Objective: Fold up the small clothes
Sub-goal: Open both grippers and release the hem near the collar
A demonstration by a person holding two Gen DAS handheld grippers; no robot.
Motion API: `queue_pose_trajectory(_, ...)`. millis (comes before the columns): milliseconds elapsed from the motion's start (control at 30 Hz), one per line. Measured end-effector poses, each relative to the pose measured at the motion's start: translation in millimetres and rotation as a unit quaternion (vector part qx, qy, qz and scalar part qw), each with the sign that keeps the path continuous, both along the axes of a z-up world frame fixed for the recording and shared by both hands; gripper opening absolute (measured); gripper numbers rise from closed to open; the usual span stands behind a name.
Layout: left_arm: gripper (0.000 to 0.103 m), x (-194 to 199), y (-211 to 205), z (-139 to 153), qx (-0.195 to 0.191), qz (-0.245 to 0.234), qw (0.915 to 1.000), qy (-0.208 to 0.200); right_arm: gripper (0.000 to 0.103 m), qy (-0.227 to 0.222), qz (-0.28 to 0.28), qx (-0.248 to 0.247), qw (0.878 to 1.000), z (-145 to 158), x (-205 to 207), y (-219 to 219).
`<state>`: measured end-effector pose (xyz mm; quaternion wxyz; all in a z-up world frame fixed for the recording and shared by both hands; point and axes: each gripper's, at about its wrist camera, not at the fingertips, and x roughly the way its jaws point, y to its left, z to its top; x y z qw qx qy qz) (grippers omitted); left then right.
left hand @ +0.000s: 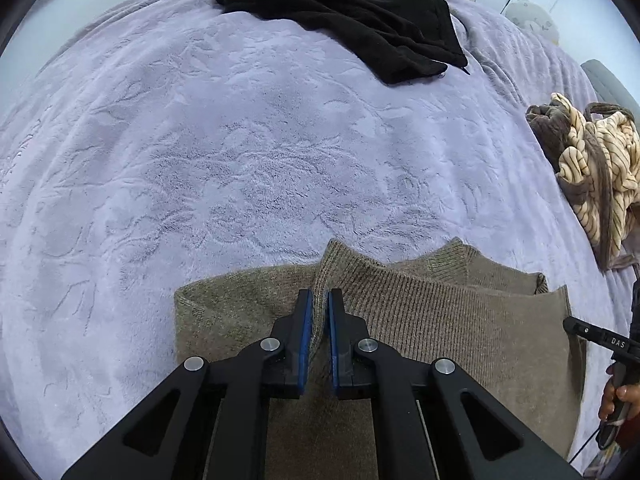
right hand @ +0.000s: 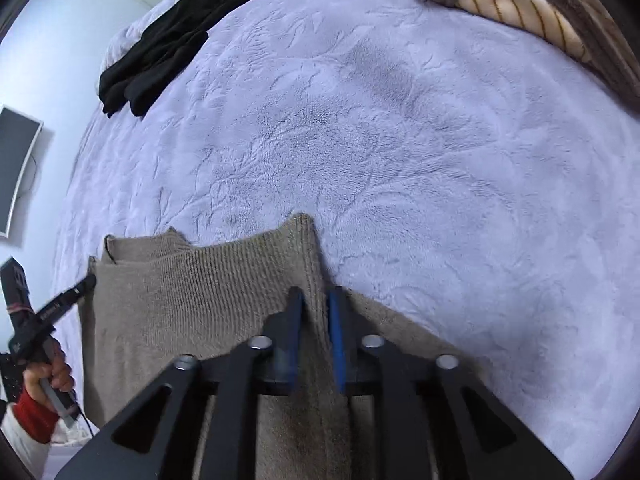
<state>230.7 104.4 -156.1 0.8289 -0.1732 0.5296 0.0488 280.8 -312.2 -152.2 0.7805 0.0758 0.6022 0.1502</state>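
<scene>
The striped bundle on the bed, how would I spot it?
Start from the lilac blanket. Along its right edge lies a crumpled striped garment, cream with thin dark lines and grey-brown trim. The black garment and the taupe sweater are plain.

Clearly a bedroom in a home. Shown by a wide bed under a plush lilac blanket (left hand: 200, 140) with an embossed leaf pattern, by loose clothes on it: a black garment (left hand: 340, 16), a cream striped top (left hand: 600, 168) tangled with grey fleece. Hinted at too by pale walls and a flat screen (right hand: 16, 172) mounted on one.
</scene>
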Motion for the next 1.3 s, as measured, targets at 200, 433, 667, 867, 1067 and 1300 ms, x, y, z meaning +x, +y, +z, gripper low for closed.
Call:
queue_pose_trajectory(200, 0.008, -38.5, 9.5, 19.8, 0.0, -0.011, 0.9998, 0.017, 0.044, 0.021, -0.022, 0.048, 0.998, 22.4, -37.5, -36.0)
queue_pose_trajectory(433, 0.008, -102.5, 7.2, 7.5, -0.042, -0.004, 0.9971, 0.063, 0.046, 0.073, -0.057, 0.091, 0.992, 14.6, -103.6, -55.8)
queue_pose_trajectory(667, 0.047, -141.4, -15.9, 6.8, -0.051, 0.0, 0.9956, 0.079, 0.057, 0.105, -0.09, 0.107, 0.985, 6.4, -146.3, -63.8)
queue_pose_trajectory(867, 0.089, -153.6, -27.8, 18.3, -0.045, 0.007, 0.9967, 0.067, 0.057, 0.135, -0.15, 0.169, 0.965, -10.1, -187.2, -80.6)
queue_pose_trajectory(1067, 0.089, -160.8, -32.1, 20.6, -0.043, 0.01, 0.9957, 0.081, 0.05, 0.169, -0.232, 0.267, 0.92, -45.6, -195.4, -79.1)
queue_pose_trajectory(1300, 0.089, -179.0, -22.8, 25.0, -0.037, 0.011, 0.995, 0.092, 0.012, 0.142, -0.142, 0.181, 0.963, -27.9, -169.5, -62.0)
